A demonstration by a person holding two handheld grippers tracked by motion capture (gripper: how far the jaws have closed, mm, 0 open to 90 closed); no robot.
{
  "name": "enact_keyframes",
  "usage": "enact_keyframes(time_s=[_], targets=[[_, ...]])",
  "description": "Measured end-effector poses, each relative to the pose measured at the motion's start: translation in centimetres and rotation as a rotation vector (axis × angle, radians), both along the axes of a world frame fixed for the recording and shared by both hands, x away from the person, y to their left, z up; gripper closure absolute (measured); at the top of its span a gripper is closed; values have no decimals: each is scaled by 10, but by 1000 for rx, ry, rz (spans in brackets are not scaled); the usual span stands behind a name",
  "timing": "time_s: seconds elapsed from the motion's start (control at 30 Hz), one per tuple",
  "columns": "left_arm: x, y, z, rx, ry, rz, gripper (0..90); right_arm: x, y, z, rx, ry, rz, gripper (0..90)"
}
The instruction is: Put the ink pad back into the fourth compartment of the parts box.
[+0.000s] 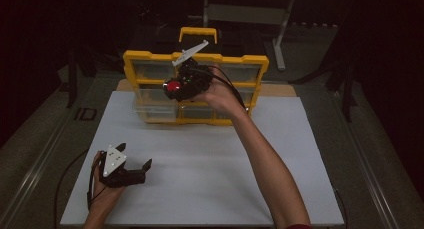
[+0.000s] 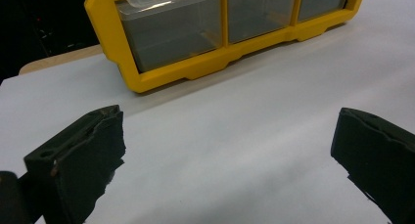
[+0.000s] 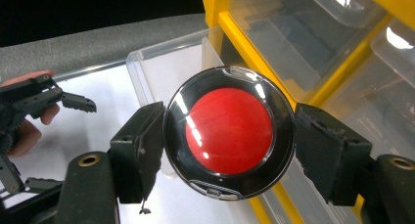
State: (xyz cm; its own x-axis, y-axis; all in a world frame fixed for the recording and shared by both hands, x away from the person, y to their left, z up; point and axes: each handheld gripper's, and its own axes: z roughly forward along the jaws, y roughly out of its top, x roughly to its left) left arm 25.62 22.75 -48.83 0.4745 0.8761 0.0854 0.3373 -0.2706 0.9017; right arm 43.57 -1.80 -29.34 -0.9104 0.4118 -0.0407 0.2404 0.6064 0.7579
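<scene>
My right gripper [image 3: 230, 141] is shut on a round black disc with a red centre [image 3: 230, 131], one pad pressing each side of its rim. In the high view the right gripper [image 1: 175, 89] holds the red disc [image 1: 173, 87] up in front of the yellow drawer organizer [image 1: 142, 55], over a clear drawer [image 1: 150, 111] pulled out at its lower left. That open drawer [image 3: 166, 62] lies behind the disc in the right gripper view. My left gripper [image 1: 137, 161] rests on the white board near the front left, jaws wide apart with nothing between them [image 2: 230, 150].
A white board [image 1: 210, 164] covers the table. The yellow organizer [image 2: 161, 79] stands at its far edge with several clear drawers and a yellow handle [image 1: 198, 33] on top. Dark floor and a metal stand [image 1: 280, 34] lie beyond.
</scene>
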Motion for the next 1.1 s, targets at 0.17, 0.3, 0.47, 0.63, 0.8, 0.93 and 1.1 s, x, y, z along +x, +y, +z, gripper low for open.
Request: enact_keyframes(time_s=[0.17,0.3,0.47,0.63,0.8,0.93,1.1], targets=[[0,0,0,1,0,0,1,2,5,1,1,-1,1,294],[0,0,0,0,-1,0,1,4,7,1,10,-1,-2,294],[0,0,0,-4,-2,1,1,5,12,1,11,2,-1,294],[0,0,0,-7,-3,-1,1,6,16,0,7,3,1,293],[0,0,0,-7,-3,-2,1,8,20,-1,4,7,-1,294],[0,0,0,-9,-3,-2,1,8,23,-2,2,11,0,293],[0,0,0,-11,-8,-3,1,8,27,-4,3,14,3,293]])
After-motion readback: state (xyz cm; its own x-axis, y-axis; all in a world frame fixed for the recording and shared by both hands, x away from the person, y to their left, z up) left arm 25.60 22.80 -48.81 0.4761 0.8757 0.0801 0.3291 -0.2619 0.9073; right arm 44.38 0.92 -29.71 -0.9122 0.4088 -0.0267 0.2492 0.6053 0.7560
